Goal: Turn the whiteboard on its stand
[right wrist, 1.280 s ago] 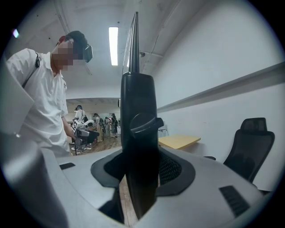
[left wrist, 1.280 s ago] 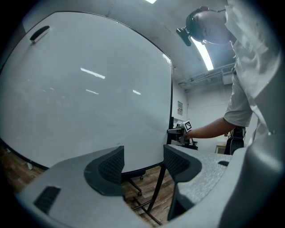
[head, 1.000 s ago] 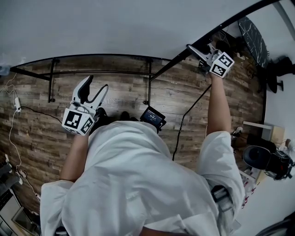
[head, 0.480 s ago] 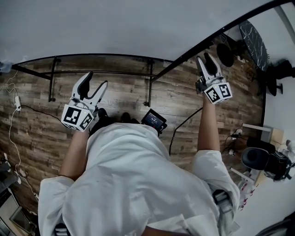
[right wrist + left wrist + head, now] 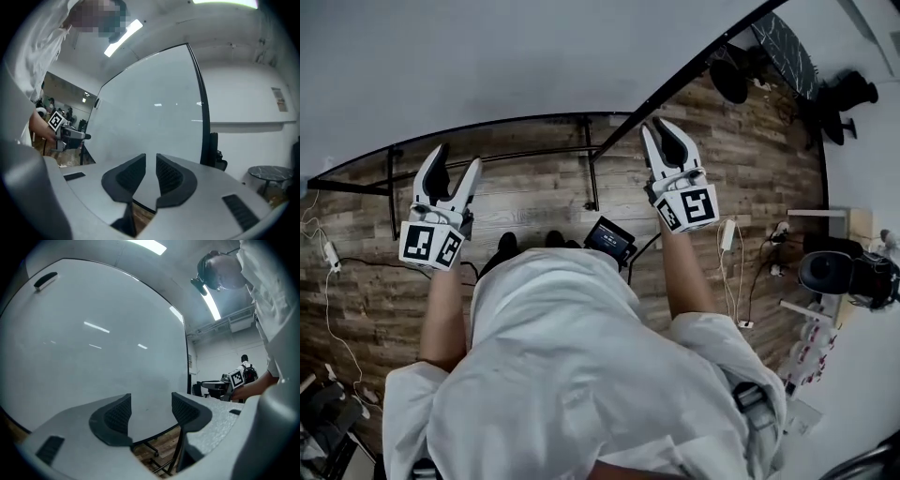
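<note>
One whiteboard [image 5: 534, 56], upright on one stand [image 5: 592, 183], straight ahead of both hands; long axis runs left to right across me. Its right side edge lies nearest my right fingers [image 5: 168, 176]: just been closing, narrow gap left, nothing between. Meanwhile my left fingers [image 5: 115, 417] are spread, empty, facing the board's face.

The whiteboard [image 5: 534, 56] is cut off by the top edge of the head view, and its left side is lost in the dark lens rim of the left gripper view. There, most of the stand [image 5: 161, 460] is covered by the left gripper [image 5: 151, 401]. The small black device [image 5: 611, 239] at the person's chest cannot be identified. Two dark shapes [image 5: 507, 244] are half covered by the shirt [image 5: 581, 375]. A distant figure [image 5: 244, 367] is too small to be made out.
</note>
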Action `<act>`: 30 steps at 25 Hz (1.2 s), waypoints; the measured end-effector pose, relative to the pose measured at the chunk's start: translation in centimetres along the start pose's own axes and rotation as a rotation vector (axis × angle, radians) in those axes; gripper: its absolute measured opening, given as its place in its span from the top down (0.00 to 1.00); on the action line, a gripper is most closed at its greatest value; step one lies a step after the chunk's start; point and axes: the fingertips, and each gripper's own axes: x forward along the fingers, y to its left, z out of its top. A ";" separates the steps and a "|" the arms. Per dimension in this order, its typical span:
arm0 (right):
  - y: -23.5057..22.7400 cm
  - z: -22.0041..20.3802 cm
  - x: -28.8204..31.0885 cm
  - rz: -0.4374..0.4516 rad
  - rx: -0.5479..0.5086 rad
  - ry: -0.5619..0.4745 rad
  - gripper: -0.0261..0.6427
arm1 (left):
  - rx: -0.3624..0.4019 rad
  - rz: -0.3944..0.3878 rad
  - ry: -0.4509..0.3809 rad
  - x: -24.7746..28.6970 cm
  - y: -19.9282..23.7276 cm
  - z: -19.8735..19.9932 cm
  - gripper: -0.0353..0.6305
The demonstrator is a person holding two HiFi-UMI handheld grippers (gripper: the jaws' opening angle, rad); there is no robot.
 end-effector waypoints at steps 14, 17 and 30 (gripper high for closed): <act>11.5 2.0 -0.5 -0.320 0.053 0.058 0.97 | 0.010 -0.248 0.024 -2.3 7.6 1.2 0.94; 13.1 2.1 -1.2 -0.362 0.029 0.075 0.97 | 0.011 -0.273 0.032 -2.9 8.7 0.6 0.94; 20.8 2.4 -9.1 -0.558 0.052 0.091 0.97 | 0.004 -0.424 0.007 -6.5 3.9 1.5 0.94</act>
